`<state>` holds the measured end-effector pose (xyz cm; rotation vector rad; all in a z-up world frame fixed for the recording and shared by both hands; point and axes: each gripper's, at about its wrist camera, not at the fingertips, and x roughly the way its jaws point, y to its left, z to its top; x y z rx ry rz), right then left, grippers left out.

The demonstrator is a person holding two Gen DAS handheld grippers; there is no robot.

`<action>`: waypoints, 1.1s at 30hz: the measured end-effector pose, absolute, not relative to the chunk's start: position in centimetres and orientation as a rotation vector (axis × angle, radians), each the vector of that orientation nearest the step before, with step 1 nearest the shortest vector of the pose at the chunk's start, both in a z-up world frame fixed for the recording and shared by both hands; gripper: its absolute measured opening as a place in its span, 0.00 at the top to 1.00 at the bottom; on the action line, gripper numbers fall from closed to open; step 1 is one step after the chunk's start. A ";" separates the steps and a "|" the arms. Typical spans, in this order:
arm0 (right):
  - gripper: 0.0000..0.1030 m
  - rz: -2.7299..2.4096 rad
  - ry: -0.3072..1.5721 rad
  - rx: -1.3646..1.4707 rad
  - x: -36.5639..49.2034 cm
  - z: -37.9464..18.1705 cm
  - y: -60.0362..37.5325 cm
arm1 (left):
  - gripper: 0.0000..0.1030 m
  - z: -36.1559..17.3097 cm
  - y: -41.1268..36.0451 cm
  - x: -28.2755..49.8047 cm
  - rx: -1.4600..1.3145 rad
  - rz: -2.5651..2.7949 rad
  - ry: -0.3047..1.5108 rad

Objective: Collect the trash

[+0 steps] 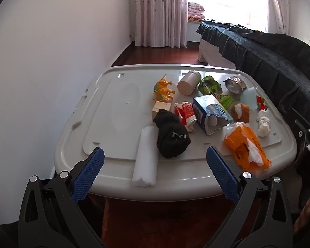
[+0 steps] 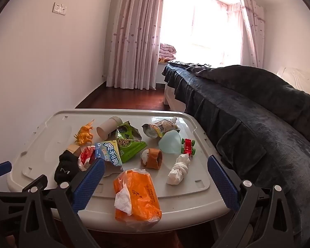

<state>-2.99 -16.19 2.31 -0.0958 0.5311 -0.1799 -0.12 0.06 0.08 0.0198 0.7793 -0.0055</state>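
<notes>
Just beyond the right hand-held gripper (image 2: 156,183), jaws spread empty: orange tissue pack (image 2: 137,198).

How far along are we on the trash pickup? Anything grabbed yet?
Nothing looks collected yet. Both grippers, left and right, hang open and empty short of the lid. Still lying there: the orange tissue pack, knotted white wad, blue carton, green wrapper, red wrapper and foil pouch. No bin is in view.
</notes>
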 end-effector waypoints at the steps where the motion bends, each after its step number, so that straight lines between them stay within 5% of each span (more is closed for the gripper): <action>1: 0.05 -0.180 0.534 -0.092 -3.0 2.3 -16.2 | 0.06 0.1 0.1 -0.2 0.029 -0.001 0.776; 33: 0.05 -0.157 0.562 -0.069 -2.3 1.4 -15.8 | 0.06 -2.0 1.7 0.1 -0.003 0.036 0.817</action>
